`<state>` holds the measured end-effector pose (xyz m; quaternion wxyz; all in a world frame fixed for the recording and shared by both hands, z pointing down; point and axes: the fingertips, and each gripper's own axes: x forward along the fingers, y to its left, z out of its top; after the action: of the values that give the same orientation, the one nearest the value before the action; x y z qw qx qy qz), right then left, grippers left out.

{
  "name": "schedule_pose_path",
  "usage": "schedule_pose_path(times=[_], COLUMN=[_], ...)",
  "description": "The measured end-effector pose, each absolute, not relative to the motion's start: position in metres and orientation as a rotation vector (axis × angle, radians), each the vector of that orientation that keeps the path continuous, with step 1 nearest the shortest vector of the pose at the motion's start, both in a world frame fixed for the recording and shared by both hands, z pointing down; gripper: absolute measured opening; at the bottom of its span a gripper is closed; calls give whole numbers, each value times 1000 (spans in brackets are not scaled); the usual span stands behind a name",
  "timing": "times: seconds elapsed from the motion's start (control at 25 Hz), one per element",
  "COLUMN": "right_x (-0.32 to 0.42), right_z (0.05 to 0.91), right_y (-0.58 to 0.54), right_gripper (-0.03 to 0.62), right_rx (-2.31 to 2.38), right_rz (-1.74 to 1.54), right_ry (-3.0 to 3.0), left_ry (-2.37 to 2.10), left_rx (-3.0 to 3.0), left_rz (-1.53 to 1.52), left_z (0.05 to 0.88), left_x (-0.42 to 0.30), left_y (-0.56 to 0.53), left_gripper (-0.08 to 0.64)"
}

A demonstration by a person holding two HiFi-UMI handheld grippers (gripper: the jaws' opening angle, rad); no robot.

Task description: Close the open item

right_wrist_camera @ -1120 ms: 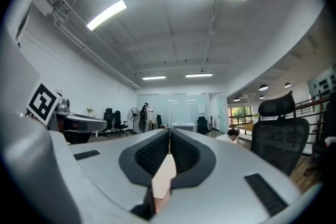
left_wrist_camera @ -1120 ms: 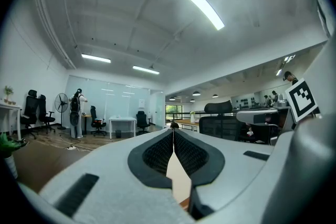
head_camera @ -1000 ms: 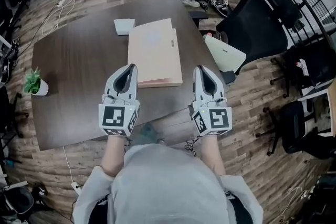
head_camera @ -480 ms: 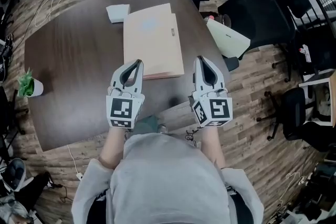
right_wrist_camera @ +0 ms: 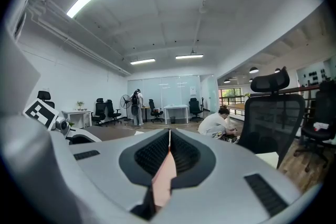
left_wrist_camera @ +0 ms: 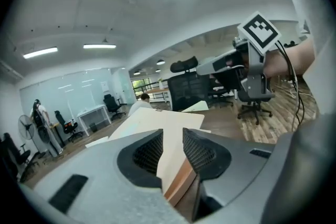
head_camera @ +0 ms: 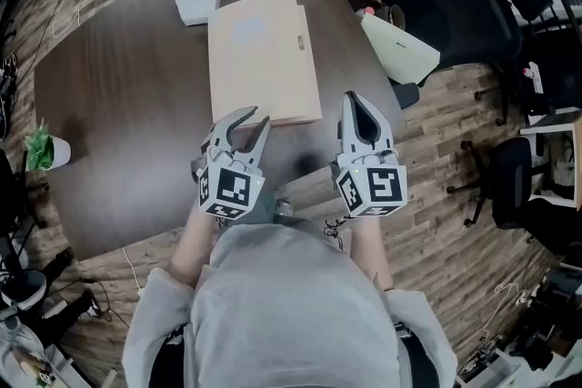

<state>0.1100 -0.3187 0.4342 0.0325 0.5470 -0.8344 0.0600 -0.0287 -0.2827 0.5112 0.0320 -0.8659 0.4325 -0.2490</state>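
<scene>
The flat beige cardboard box (head_camera: pixel 262 54) looks closed already. The left gripper (head_camera: pixel 255 117) is opening with nothing gripped, and the right gripper (head_camera: pixel 356 97) is closed and empty.

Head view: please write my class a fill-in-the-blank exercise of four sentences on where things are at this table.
1. Seen from the head view, the potted plant stands at the ____ edge of the dark table.
2. The white pack lies beside the beige box's far ____ corner.
3. The black office chair stands off the table's ____ side.
4. The right gripper's fingers are pressed ____.

Missing words: left; left; right; together.
</scene>
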Motion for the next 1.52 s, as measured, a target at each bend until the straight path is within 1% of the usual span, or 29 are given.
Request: schedule_pose_path(times=[0.04,0.28,0.48,0.8,0.84,1.0,1.08,1.28,1.52], right_x=[112,121,128,136,136,137,138,140,142], right_z=[436,443,444,445,445,446,445,446,443], right_y=[-319,-320,-321,-323,-323,-324,-324,-324,-325], right_gripper=[14,14,14,14,14,14,14,14,14], right_rx=[1688,1718,1744,1760,1760,1757,1757,1761,1767], right_rz=[190,212,221,228,228,228,232,235,236], right_ry=[-2562,-2529,-2510,-2495,-2495,-2494,-2496,-2493,-2499], left_ry=[1288,1175,1165,1168,1158,1086,1076,1019,898], left_rx=[-2668,-2596,-2493,-2464,-2438,-2407,-2456,-2564,-2603], left_rz=[-796,-967,-1077,-1132,-1148,-1215,-1240,-1311,-1431], left_z=[517,547,566,581,582,587,590,598,606], left_x=[-24,-7,-5,3,5,16,20,23,27], left_y=[-281,-286,-297,-310,-310,-306,-305,-306,-306], left_gripper=[115,193,199,199,196,97,74,41,38])
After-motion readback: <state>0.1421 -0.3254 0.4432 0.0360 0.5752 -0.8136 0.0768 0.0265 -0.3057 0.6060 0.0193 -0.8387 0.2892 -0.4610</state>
